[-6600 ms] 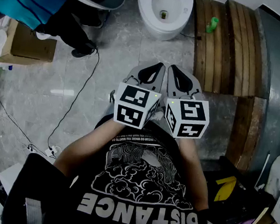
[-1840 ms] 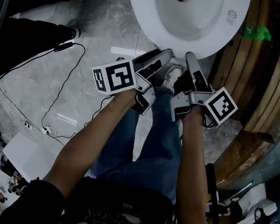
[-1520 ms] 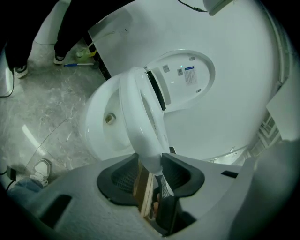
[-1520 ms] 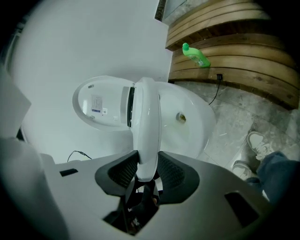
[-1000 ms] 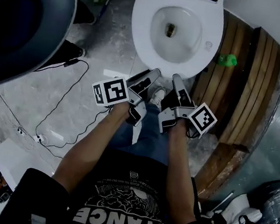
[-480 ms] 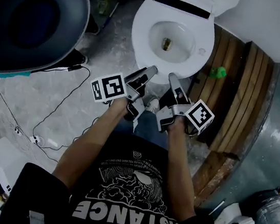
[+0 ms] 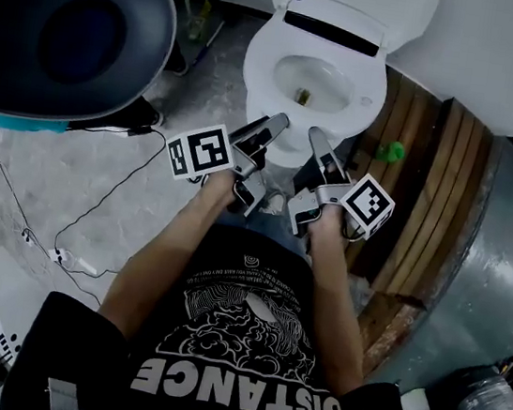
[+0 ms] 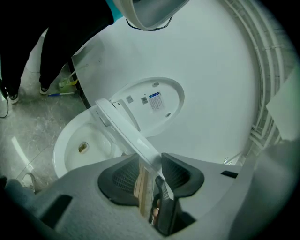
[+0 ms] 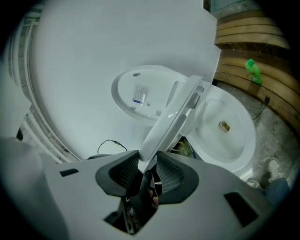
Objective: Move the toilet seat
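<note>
1. Gripping the front edge of the toilet seat (image 8: 126, 135), the left tool (image 8: 151, 169) has both jaws pressed on the white rim from either side, so it is closed on the seat and not empty.
2. The right tool (image 9: 147, 171) sits just beside the left tool. Its jaws pinch the same front edge, and the seat runs away from them edge-on.
3. The seat stands tilted. Its near end is up in both tools and clear of the bowl (image 8: 93, 136), and its far end is at the hinge at the back of the toilet.
4. Beyond the tips of the tools, past the seat, the lid (image 9: 126, 89) stands upright against the white wall—a small label (image 9: 139, 95) shows on its inner face.
5. Below and ahead of the tools the bowl lies open, with a dark spot at its drain.
6. Out to the right of the right tool, wooden slats (image 7: 432, 167) cover the floor, and a green bottle (image 7: 392, 153) sits on them near the toilet.
7. Out to the left of the left tool, a thin black cable (image 7: 105, 206) trails across the grey floor (image 7: 214, 70).
</note>
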Tool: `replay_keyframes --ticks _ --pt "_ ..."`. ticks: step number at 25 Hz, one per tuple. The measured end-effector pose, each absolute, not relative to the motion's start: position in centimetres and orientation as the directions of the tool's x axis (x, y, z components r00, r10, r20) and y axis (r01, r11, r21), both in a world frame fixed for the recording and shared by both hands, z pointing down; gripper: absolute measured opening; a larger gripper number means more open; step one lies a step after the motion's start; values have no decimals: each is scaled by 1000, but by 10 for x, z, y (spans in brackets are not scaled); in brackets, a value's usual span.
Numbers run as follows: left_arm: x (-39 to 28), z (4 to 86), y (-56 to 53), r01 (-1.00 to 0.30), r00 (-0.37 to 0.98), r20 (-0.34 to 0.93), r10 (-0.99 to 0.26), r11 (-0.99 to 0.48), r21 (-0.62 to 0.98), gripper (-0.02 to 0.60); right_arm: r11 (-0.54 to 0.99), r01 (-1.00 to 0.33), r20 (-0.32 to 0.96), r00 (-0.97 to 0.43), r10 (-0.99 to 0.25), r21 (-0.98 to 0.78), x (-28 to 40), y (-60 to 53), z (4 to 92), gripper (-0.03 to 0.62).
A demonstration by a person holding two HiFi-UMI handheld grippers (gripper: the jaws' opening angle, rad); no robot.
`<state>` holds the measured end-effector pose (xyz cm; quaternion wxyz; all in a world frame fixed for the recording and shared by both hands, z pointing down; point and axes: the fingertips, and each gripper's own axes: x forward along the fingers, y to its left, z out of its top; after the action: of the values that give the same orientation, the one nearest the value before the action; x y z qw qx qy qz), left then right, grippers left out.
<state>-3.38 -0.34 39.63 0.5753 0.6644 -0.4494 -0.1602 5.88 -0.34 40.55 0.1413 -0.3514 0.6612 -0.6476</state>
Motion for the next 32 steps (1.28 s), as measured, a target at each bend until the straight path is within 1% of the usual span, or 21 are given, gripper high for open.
replay_keyframes --ticks 10,15,21,28,32 --pt "-36 361 -31 -442 527 256 -811 -4 897 149 -10 -287 224 -726 -650 -958 57 -33 371 124" --pt "-35 350 -41 -442 531 236 -814 -28 897 150 7 -261 191 -725 -662 -965 57 -43 359 123" --pt "-37 330 -58 -423 546 187 -817 -75 903 147 57 -258 154 -724 -673 -965 56 -60 340 118" --pt "-44 327 -120 -376 570 161 -806 -82 923 140 72 -229 116 -710 -694 -971 49 -123 333 117" --pt "-44 304 -127 -373 576 127 -807 -121 920 135 122 -224 75 -709 -702 -967 49 -130 309 112"
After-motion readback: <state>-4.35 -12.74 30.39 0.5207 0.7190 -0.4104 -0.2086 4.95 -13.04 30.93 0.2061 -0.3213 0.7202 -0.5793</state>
